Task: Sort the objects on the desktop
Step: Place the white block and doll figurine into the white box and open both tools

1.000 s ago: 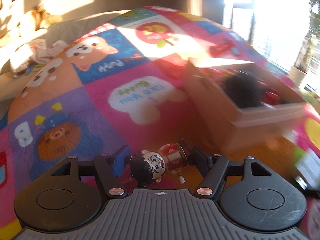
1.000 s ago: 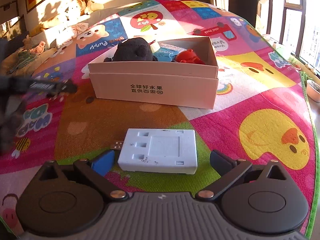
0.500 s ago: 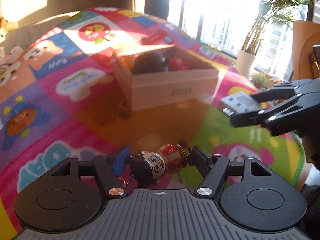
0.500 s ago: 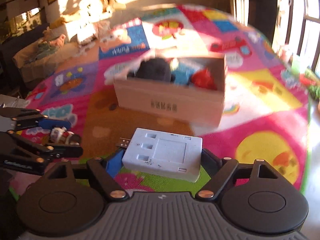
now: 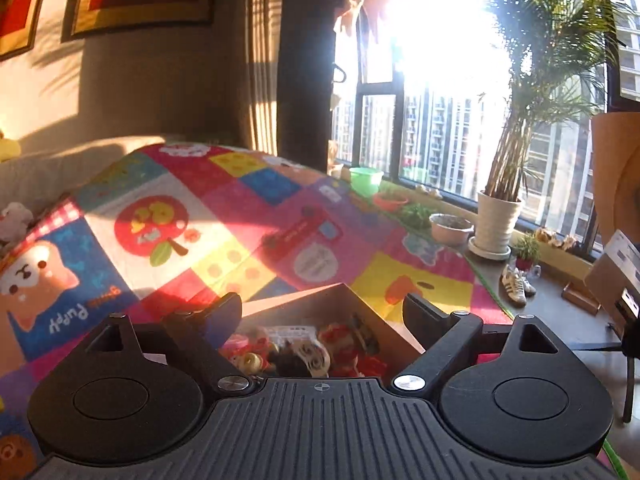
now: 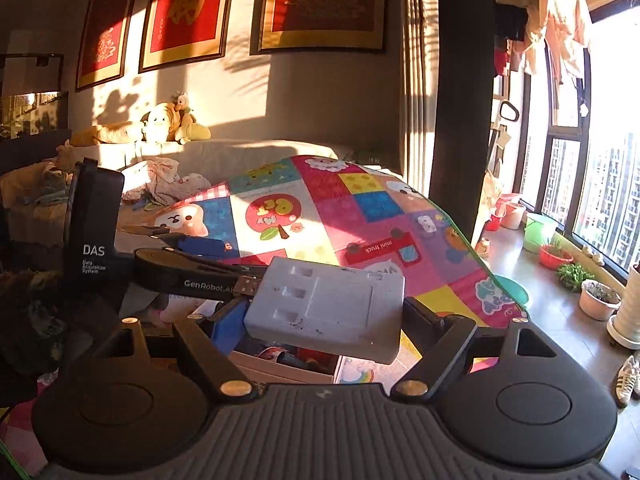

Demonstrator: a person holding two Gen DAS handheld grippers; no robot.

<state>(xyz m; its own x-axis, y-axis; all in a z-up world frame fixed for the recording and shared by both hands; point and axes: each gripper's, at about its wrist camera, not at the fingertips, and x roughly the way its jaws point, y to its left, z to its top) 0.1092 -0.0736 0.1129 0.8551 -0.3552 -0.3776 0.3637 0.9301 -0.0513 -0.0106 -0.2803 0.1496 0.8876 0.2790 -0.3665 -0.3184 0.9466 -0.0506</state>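
Low window (image 5: pixel 440 40) sun glares; fisheye edges bend.

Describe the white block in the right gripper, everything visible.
The white block is a flat rectangular slab of what looks like matte moulded plastic, with a row of small square recesses and one larger shallow panel on its top face, plus dark specks. A metal USB-style plug sticks out of its left end. It lies roughly level, clamped at both ends by the right gripper, hanging above the open cardboard box of toys. Its underside is hidden.
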